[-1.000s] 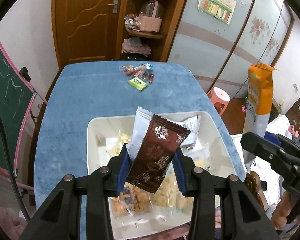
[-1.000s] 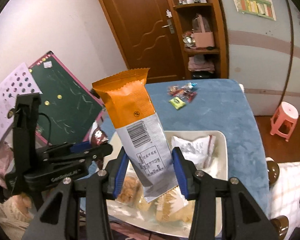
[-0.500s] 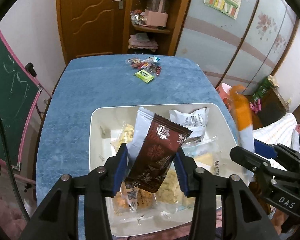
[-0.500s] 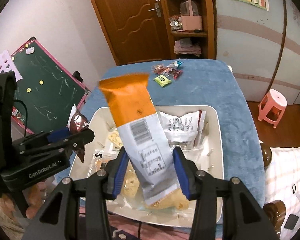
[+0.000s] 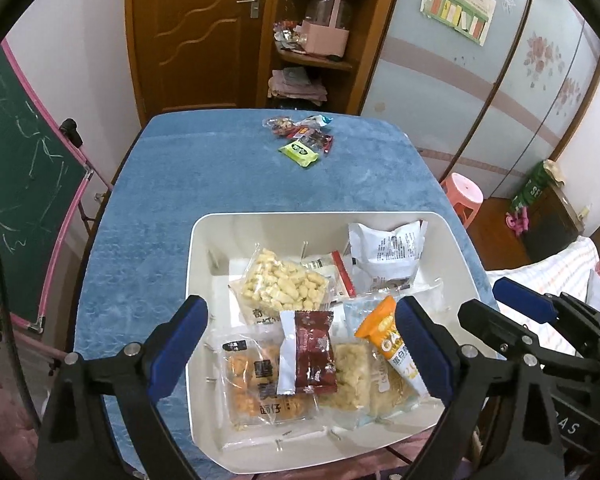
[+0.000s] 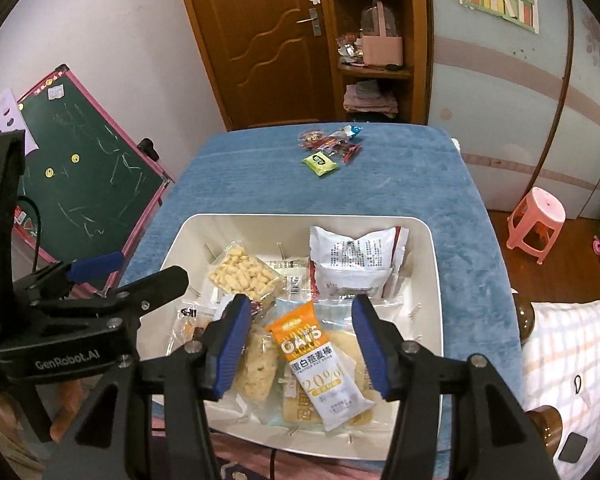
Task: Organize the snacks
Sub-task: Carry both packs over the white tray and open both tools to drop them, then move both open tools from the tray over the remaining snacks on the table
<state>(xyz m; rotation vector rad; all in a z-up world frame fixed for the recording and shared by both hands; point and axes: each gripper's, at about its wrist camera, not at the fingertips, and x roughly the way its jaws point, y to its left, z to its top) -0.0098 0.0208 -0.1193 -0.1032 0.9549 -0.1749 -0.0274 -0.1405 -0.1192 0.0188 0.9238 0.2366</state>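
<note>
— What covers the tabletop [image 5: 220, 184]?

— A blue, plush-looking cloth, spread right over its rounded far corners.

— And what sits directly on it?

— A white rectangular tray [image 5: 204, 240] at the near end, its front rim hanging past the near edge. Far off, close to the back edge, lies a small heap of wrapped snacks [image 5: 300, 136]: a green packet [image 6: 320, 162] nearest, dark red ones behind it, and one with a blue twisted end.

— Do the heap and tray touch?

— No, they are well apart, bare blue cloth between them.
</note>
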